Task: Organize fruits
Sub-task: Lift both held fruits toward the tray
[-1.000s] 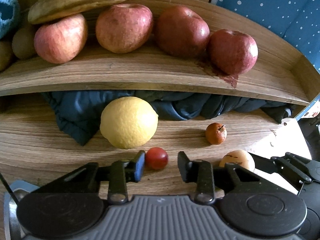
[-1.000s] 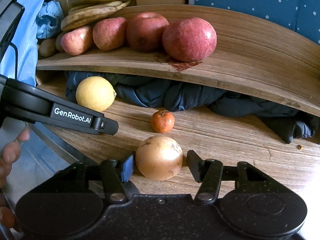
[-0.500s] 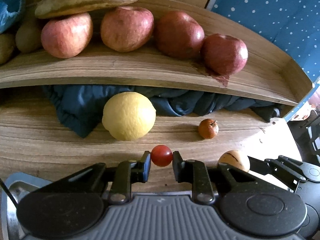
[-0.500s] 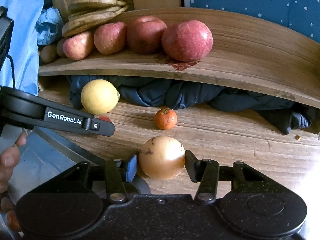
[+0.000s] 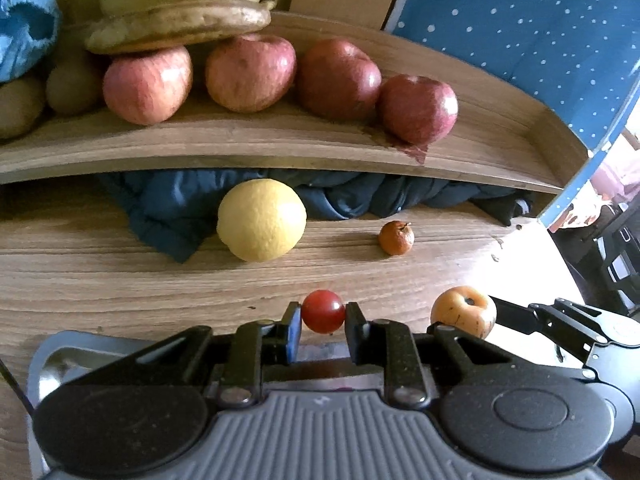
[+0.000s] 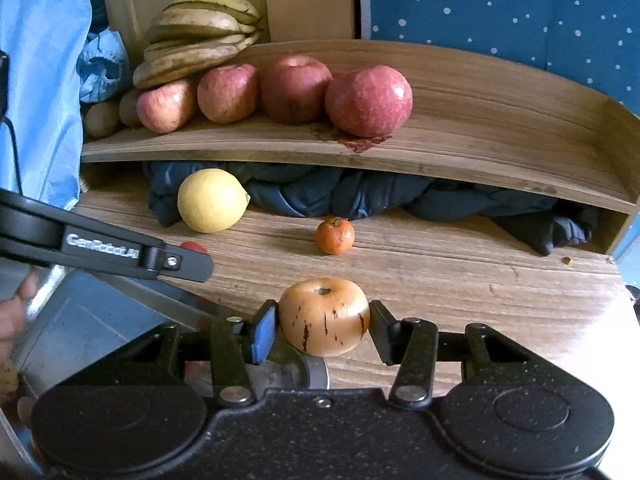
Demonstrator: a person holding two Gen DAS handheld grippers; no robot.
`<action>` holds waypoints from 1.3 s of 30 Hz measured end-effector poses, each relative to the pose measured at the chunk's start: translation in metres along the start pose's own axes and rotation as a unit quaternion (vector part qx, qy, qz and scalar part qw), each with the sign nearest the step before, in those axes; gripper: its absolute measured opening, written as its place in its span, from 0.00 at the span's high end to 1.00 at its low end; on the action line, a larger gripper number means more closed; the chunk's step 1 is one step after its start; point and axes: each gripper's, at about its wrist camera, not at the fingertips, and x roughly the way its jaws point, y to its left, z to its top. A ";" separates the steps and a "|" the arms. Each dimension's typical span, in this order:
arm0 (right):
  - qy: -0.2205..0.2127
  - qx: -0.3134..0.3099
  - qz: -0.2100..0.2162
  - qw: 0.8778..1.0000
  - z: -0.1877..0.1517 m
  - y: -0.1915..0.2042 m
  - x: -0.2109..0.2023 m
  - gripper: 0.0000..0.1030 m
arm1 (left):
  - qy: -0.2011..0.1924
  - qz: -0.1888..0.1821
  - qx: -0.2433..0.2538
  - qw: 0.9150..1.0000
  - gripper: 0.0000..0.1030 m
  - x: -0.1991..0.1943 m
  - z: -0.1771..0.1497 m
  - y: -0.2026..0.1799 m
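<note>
Lifting now: the left gripper (image 5: 322, 318) has just clamped the tomato (image 5: 322, 311). The right gripper (image 6: 322, 326) pinches the tan fruit (image 6: 324, 315). Both are ready for sorting.

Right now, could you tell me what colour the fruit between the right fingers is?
Tan-orange fruit with dark streaks; right wrist view.

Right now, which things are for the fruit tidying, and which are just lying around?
For the job:
- cherry tomato, in the left fingers
- yellowish apple, in the right fingers
- lemon
- small orange
- red apples
- bananas

Just lying about:
- dark blue cloth
- metal tray
</note>
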 end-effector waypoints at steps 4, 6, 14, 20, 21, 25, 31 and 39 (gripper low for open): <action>-0.007 0.006 -0.008 1.000 -0.002 0.007 -0.007 0.51 | -0.004 -0.006 0.006 1.000 0.75 -0.010 -0.002 0.004; -0.011 0.004 -0.010 1.000 -0.004 0.011 -0.011 0.51 | -0.003 -0.009 0.008 1.000 0.75 -0.014 -0.004 0.007; -0.016 0.005 -0.009 1.000 -0.012 0.033 -0.031 0.51 | 0.003 -0.032 0.028 0.999 0.75 -0.030 -0.013 0.015; -0.014 0.004 -0.003 1.000 -0.020 0.053 -0.044 0.51 | 0.018 -0.040 0.043 0.998 0.75 -0.040 -0.025 0.028; -0.013 0.002 -0.001 1.000 -0.022 0.058 -0.046 0.51 | 0.019 -0.040 0.045 0.998 0.75 -0.042 -0.028 0.030; -0.008 -0.007 0.009 1.000 -0.028 0.075 -0.052 0.51 | 0.028 -0.042 0.052 0.997 0.75 -0.047 -0.035 0.039; 0.009 -0.033 0.026 0.999 -0.038 0.102 -0.056 0.51 | 0.048 -0.044 0.055 0.996 0.75 -0.048 -0.047 0.050; 0.032 -0.044 0.034 0.998 -0.050 0.121 -0.052 0.51 | 0.057 -0.046 0.063 0.995 0.75 -0.051 -0.054 0.057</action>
